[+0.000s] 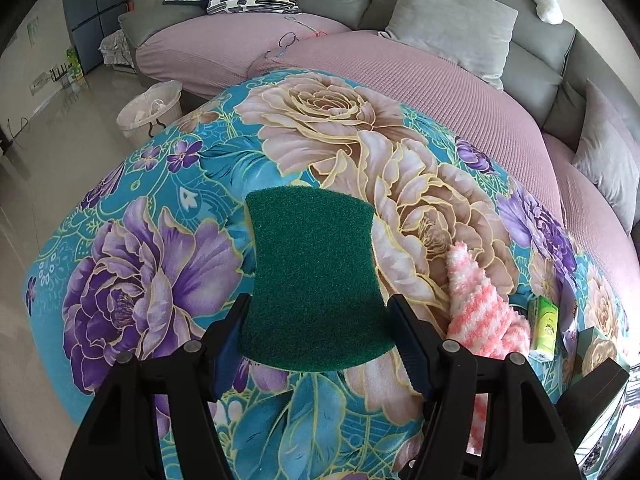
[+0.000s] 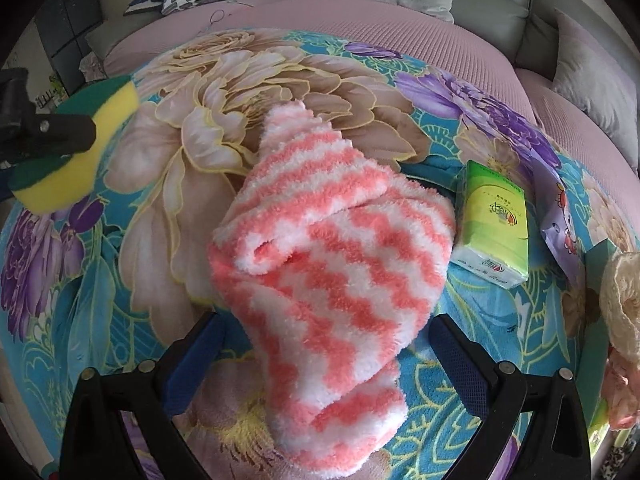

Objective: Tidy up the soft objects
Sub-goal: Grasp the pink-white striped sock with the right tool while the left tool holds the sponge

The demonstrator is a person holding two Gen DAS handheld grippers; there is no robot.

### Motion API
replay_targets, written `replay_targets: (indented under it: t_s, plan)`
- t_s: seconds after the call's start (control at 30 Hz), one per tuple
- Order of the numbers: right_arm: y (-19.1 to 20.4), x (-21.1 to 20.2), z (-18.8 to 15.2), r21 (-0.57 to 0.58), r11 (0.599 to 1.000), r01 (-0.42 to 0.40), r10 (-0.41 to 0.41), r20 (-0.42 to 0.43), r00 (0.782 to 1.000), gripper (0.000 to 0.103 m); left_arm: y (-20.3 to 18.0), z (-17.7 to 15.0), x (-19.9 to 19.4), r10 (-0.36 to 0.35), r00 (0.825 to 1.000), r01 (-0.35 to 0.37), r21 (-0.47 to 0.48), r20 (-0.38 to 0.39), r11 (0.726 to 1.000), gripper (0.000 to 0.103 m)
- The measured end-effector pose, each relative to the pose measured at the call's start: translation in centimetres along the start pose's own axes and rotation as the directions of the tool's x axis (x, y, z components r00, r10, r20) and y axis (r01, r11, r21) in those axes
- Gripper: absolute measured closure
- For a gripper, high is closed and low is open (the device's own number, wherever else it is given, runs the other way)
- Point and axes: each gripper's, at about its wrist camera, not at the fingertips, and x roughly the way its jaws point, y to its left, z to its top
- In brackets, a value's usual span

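1. The left gripper [image 1: 318, 320] is clamped on the green-and-yellow sponge [image 1: 314, 280], carried above the flowered blanket [image 1: 152, 240].
2. The right gripper [image 2: 326, 344] hangs with its jaws apart astride the pink striped sock [image 2: 320, 260], pads not pressing it.
3. The sock's long axis runs near-to-far, directly under the right gripper, which is much the nearer.

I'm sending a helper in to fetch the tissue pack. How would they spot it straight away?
Look at the floral blanket spread over the pink sofa seat. On it lies a fluffy pink-and-white striped cloth; the tissue pack lies just right of that cloth. It is the only smooth, boxy, bright green packet there, with printed writing on it.
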Motion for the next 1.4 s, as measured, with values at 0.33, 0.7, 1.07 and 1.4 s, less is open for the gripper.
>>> replay_targets:
  t_s: [0.33,0.7,1.07,1.4]
  plan:
    - [-0.6,0.2,-0.4,0.026,1.000,-0.015,0.014,0.047,0.999,0.000,0.0,0.0,0.1,0.000,1.000,0.000,0.000,-0.008,1.000,0.033]
    - [0.5,-1.7,0.0,-0.026,1.000,0.003,0.000,0.135,0.991,0.038,-0.1,0.1,0.1,-0.003,1.000,0.003,0.003,-0.008,1.000,0.033]
    - [-1.7,-3.8,0.8,0.052,0.997,-0.050,0.037,0.223,0.974,0.080,-0.4,0.1,-0.1,-0.001,1.000,0.001,0.012,-0.003,1.000,0.033]
    - [-4.8,-9.1,0.7,0.143,0.989,-0.042,-0.010,0.344,0.939,0.082,-1.6,0.6,-1.4,-0.010,0.999,0.008,0.046,0.033,0.999,0.033]
